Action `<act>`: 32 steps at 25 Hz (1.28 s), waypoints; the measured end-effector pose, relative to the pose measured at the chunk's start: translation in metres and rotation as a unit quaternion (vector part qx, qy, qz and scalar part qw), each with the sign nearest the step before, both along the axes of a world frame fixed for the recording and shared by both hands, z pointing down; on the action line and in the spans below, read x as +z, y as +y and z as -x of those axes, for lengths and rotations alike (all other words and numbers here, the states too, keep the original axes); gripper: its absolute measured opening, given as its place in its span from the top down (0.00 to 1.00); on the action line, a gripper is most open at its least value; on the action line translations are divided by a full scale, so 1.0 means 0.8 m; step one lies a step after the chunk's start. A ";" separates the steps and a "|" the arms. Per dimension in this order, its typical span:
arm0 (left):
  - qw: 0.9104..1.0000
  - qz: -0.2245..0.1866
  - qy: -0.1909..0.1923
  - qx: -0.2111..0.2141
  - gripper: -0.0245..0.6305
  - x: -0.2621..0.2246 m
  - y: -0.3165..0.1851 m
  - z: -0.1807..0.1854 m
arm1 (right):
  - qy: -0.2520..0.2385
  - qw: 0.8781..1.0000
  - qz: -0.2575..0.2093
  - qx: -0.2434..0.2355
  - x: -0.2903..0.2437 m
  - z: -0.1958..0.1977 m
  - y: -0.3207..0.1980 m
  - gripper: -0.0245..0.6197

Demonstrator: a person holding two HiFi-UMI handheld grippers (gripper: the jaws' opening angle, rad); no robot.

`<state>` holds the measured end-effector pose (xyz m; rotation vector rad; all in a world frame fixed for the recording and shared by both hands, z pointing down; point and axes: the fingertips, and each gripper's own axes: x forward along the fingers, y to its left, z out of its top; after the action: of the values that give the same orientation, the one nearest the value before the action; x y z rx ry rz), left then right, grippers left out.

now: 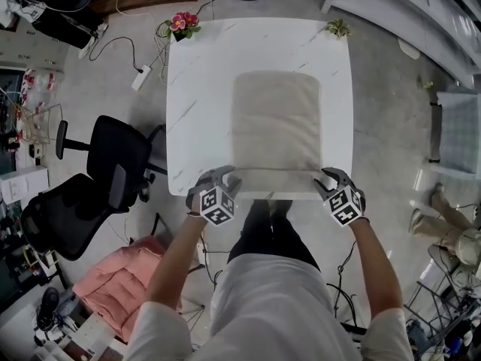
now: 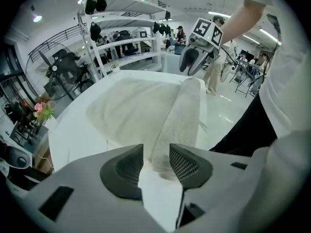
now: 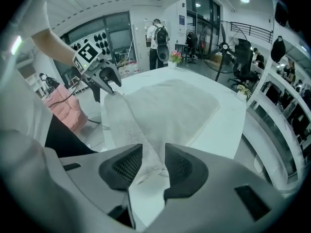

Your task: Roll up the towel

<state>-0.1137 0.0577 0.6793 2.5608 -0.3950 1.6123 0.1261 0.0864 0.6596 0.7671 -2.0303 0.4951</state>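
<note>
A beige towel (image 1: 274,122) lies flat on the white table (image 1: 188,89), and its near edge is turned into a low roll (image 1: 278,177) along the table's front edge. My left gripper (image 1: 218,179) hangs just over the roll's left end. In the left gripper view the roll (image 2: 182,110) runs away from the left gripper (image 2: 156,161), whose jaws stand apart around its end without pinching it. My right gripper (image 1: 331,179) hovers at the roll's right end. The right gripper view shows the right gripper (image 3: 153,164) open, with towel fabric (image 3: 170,106) below the gap.
A pot of pink flowers (image 1: 183,22) stands at the table's far left corner and a small plant (image 1: 338,27) at the far right. Black office chairs (image 1: 113,156) and a pink cloth (image 1: 124,273) are left of the table. A power strip (image 1: 140,77) lies on the floor.
</note>
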 end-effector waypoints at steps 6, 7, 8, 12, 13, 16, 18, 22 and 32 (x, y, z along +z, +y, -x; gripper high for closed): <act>1.000 0.003 0.010 0.018 0.70 0.000 0.052 -0.005 | 0.000 0.998 0.021 -0.066 0.007 0.023 0.060 0.72; 1.000 0.003 0.008 0.020 0.71 0.004 0.059 -0.006 | 0.008 0.997 0.021 -0.074 0.013 0.024 0.069 0.72; 1.000 0.000 0.004 0.021 0.72 0.010 0.065 -0.005 | 0.016 0.996 0.020 -0.080 0.019 0.025 0.076 0.72; 0.999 -0.018 -0.015 0.022 0.72 0.036 0.071 0.003 | 0.064 0.993 -0.007 -0.098 0.044 0.021 0.082 0.71; 0.999 -0.022 -0.019 0.023 0.72 0.043 0.070 0.004 | 0.074 0.992 -0.016 -0.100 0.050 0.020 0.081 0.71; 0.999 -0.037 -0.030 0.024 0.73 0.059 0.065 0.002 | 0.097 0.990 -0.040 -0.097 0.065 0.017 0.074 0.72; 0.998 -0.044 -0.033 0.019 0.79 0.061 0.063 0.001 | 0.105 0.989 -0.047 -0.095 0.072 0.016 0.074 0.77; 0.999 -0.032 -0.031 0.016 0.89 0.056 0.070 0.002 | 0.099 0.989 -0.041 -0.102 0.072 0.019 0.080 0.87; 0.999 0.027 -0.031 0.030 0.89 0.042 0.154 0.018 | 0.055 0.991 0.020 -0.122 0.050 0.028 0.149 0.88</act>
<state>-0.1283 0.1811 0.7130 2.5104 -0.2774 1.7015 0.1036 0.2057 0.6992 0.5014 -1.9716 0.3434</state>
